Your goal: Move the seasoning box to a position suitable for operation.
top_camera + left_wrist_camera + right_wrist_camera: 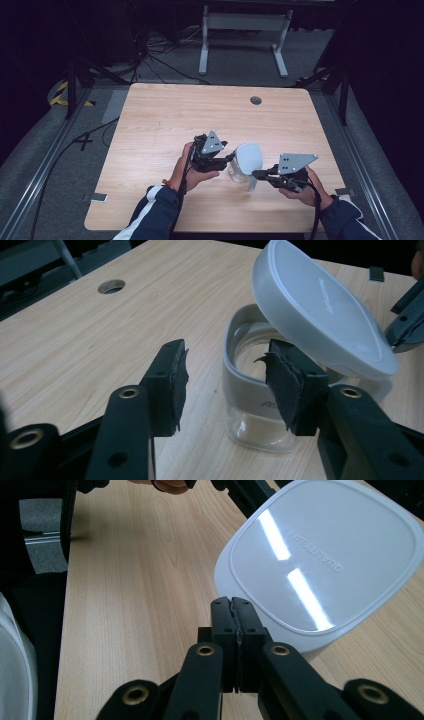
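A clear glass jar (234,175) with a grey collar (239,382) stands on the wooden table (165,120). Its pale grey lid (248,157) is tilted up over the mouth. My right gripper (256,174) comes in from the right, jaws pressed together at the lid's near edge (300,645); in the right gripper view the gripper (232,605) hides the exact spot it pinches. My left gripper (227,159) is open at the jar's left side. In the left gripper view (227,385) one pad (285,385) sits at the jar's rim under the lid (320,310), while the other pad (172,385) stands apart over bare wood.
A round cable hole (256,100) sits near the table's far edge. Beyond the table stands a white desk frame (245,22) with cables on the floor. A small grey clip (95,197) marks the near left edge. A person's sleeves come in from the bottom.
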Tool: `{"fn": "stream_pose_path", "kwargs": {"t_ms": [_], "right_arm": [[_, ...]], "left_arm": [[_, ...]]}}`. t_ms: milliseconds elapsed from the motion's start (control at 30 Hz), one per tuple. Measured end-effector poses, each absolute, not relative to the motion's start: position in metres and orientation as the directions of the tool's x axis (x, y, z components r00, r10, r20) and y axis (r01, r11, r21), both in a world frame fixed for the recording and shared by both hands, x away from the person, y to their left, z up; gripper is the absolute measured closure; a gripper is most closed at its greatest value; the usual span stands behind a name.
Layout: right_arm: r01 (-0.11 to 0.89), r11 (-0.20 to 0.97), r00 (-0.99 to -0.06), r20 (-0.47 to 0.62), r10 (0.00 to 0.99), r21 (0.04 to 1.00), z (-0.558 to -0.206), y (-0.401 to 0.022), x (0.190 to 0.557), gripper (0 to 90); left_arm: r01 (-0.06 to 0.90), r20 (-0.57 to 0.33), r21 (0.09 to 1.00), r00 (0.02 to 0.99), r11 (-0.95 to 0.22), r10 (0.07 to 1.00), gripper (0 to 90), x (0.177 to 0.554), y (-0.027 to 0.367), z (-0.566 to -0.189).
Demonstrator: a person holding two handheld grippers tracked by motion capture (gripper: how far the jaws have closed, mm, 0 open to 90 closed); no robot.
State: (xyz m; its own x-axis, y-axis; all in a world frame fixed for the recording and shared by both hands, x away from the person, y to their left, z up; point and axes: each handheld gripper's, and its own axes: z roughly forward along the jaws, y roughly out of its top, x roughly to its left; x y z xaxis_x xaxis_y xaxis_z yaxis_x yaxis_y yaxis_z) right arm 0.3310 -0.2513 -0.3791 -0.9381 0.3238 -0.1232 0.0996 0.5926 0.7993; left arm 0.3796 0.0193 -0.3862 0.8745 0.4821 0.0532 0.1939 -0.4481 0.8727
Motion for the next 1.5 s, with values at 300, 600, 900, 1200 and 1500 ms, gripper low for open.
{"fn": "stream_pose_path", "kwargs": {"t_ms": [300, 600, 900, 1200, 1500], "right_arm": [[0.104, 0.597, -0.937, -0.123, 0.327, 0.796, -0.379, -0.252, 0.331, 89.4], [0.114, 0.6, -0.936, -0.117, 0.332, 0.792, -0.38, -0.256, 0.328, 89.4], [0.121, 0.61, -0.931, -0.123, 0.343, 0.783, -0.382, -0.259, 0.326, 89.4], [0.122, 0.611, -0.93, -0.125, 0.346, 0.782, -0.382, -0.261, 0.326, 89.4], [0.141, 0.601, -0.928, -0.107, 0.358, 0.787, -0.382, -0.265, 0.327, 89.4]], "left_arm": [[0.143, 0.075, 0.874, 0.904, -0.464, 0.421, 72.3, 0.374, 0.014, -0.382], [0.101, 0.09, 0.872, 0.929, -0.478, 0.359, 81.3, 0.366, 0.006, -0.376], [0.063, 0.108, 0.871, 0.943, -0.487, 0.316, 87.7, 0.357, 0.0, -0.372], [0.046, 0.124, 0.865, 0.946, -0.5, 0.3, 89.6, 0.354, -0.003, -0.371], [0.051, 0.116, 0.866, 0.947, -0.498, 0.299, 88.3, 0.357, -0.002, -0.371]]}}
